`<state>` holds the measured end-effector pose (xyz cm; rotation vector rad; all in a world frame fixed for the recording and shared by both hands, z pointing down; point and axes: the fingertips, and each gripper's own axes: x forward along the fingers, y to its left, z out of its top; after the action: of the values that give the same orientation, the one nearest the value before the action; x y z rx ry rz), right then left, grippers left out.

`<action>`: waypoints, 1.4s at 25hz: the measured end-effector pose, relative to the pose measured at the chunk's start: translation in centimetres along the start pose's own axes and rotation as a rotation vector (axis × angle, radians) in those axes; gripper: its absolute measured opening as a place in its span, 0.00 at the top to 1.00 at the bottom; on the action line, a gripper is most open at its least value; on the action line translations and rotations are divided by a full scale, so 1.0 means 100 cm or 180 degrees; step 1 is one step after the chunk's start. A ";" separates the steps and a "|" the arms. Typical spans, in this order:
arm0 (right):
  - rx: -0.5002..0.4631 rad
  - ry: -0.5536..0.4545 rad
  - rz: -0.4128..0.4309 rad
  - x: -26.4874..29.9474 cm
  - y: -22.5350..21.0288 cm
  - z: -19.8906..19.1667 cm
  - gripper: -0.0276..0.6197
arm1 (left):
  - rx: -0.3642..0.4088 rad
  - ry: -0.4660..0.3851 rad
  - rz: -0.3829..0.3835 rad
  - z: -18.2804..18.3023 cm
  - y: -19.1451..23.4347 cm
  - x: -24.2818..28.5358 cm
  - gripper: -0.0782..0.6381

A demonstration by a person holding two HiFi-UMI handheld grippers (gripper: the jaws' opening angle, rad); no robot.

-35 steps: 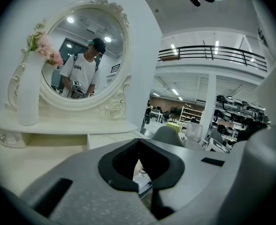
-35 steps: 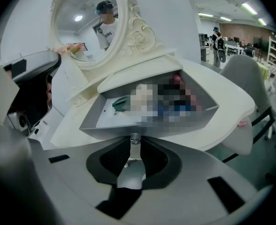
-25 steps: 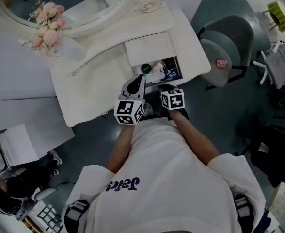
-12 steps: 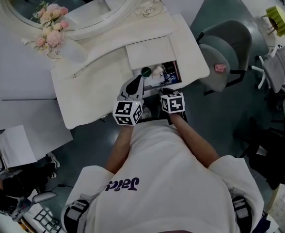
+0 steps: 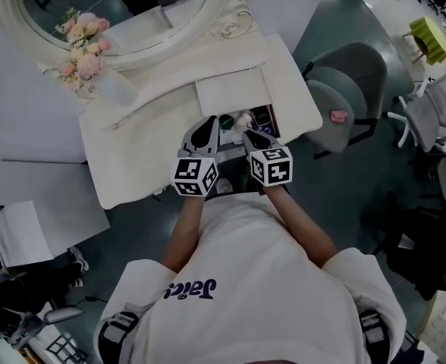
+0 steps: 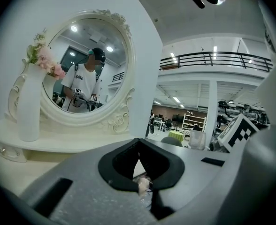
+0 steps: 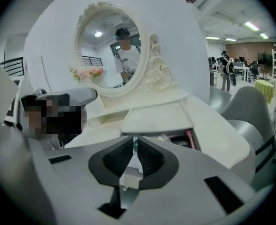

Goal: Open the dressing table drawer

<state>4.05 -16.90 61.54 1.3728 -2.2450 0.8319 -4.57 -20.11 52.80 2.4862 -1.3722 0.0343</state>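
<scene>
The white dressing table point(image 5: 139, 142) has its middle drawer point(image 5: 262, 118) pulled out, with several small items showing inside. In the right gripper view the drawer's opening point(image 7: 178, 138) lies just beyond the jaws. My left gripper point(image 5: 206, 127) hangs over the drawer's left part; its pads meet at the tips and nothing sits between them point(image 6: 138, 146). My right gripper point(image 5: 252, 136) is above the drawer's front edge. Its jaws are closing, with a narrow gap left and nothing between the pads point(image 7: 134, 146).
An oval mirror point(image 5: 132, 14) and a white vase of pink flowers point(image 5: 86, 63) stand at the back of the table. A grey chair point(image 5: 352, 82) with a small pink thing point(image 5: 338, 116) on its seat is to the right. The person's body fills the near side.
Both grippers have lifted; the right one rose from the drawer's front edge, and its grey jaws now show over the drawer. The drawer stays pulled out.
</scene>
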 end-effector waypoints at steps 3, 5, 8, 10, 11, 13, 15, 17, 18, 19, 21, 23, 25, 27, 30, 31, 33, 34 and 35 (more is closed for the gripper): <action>-0.0062 -0.0338 0.0102 -0.010 0.012 0.038 0.91 | 0.0033 -0.0078 -0.0001 0.016 -0.003 0.000 0.87; -0.0213 -0.0557 0.0106 -0.019 0.020 0.062 0.92 | 0.0045 -0.0140 -0.0003 0.029 -0.006 -0.002 0.87; -0.0516 -0.0944 0.0031 -0.038 0.028 0.100 0.94 | 0.0088 -0.0227 0.0018 0.048 -0.010 -0.004 0.87; -0.0730 -0.1181 -0.0023 -0.052 0.034 0.121 0.95 | 0.0133 -0.0288 0.0035 0.059 -0.012 -0.006 0.87; -0.0812 -0.1282 -0.0046 -0.058 0.036 0.129 0.95 | 0.0165 -0.0322 0.0046 0.064 -0.013 -0.007 0.87; -0.0889 -0.1443 -0.0065 -0.068 0.038 0.144 0.95 | 0.0259 -0.0403 0.0071 0.075 -0.016 -0.009 0.87; -0.0924 -0.1558 -0.0062 -0.074 0.040 0.154 0.95 | 0.0368 -0.0504 0.0087 0.087 -0.020 -0.012 0.87; -0.0991 -0.1661 -0.0089 -0.079 0.041 0.160 0.95 | 0.0415 -0.0600 0.0088 0.096 -0.023 -0.014 0.87; -0.1015 -0.1710 -0.0111 -0.082 0.041 0.162 0.95 | 0.0414 -0.0635 0.0088 0.099 -0.024 -0.015 0.87; -0.1021 -0.1749 -0.0127 -0.083 0.040 0.164 0.95 | 0.0417 -0.0659 0.0092 0.102 -0.025 -0.016 0.87; -0.0997 -0.1784 -0.0143 -0.084 0.037 0.165 0.95 | 0.0453 -0.0678 0.0114 0.105 -0.025 -0.016 0.87; -0.0980 -0.1785 -0.0157 -0.083 0.035 0.166 0.95 | 0.0488 -0.0665 0.0137 0.104 -0.024 -0.015 0.87; -0.0978 -0.1778 -0.0173 -0.082 0.033 0.166 0.95 | 0.0492 -0.0644 0.0142 0.102 -0.024 -0.013 0.87; -0.0954 -0.1763 -0.0186 -0.081 0.028 0.166 0.95 | 0.0494 -0.0624 0.0138 0.100 -0.025 -0.010 0.87; -0.0911 -0.1729 -0.0222 -0.080 0.018 0.167 0.95 | 0.0512 -0.0606 0.0145 0.098 -0.025 -0.006 0.87; -0.0920 -0.1721 -0.0243 -0.079 0.014 0.168 0.95 | 0.0515 -0.0604 0.0153 0.098 -0.024 -0.004 0.87; -0.0946 -0.1711 -0.0283 -0.078 0.008 0.170 0.95 | 0.0518 -0.0607 0.0181 0.099 -0.022 -0.003 0.87; -0.0951 -0.1707 -0.0295 -0.077 0.005 0.171 0.95 | 0.0521 -0.0610 0.0198 0.099 -0.020 -0.002 0.87; -0.0953 -0.1701 -0.0304 -0.076 0.002 0.172 0.95 | 0.0526 -0.0611 0.0213 0.099 -0.019 -0.001 0.87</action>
<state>7.04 -23.06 44.03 1.6761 -2.5210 0.0815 -4.28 -21.77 42.82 2.6354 -1.5888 -0.0819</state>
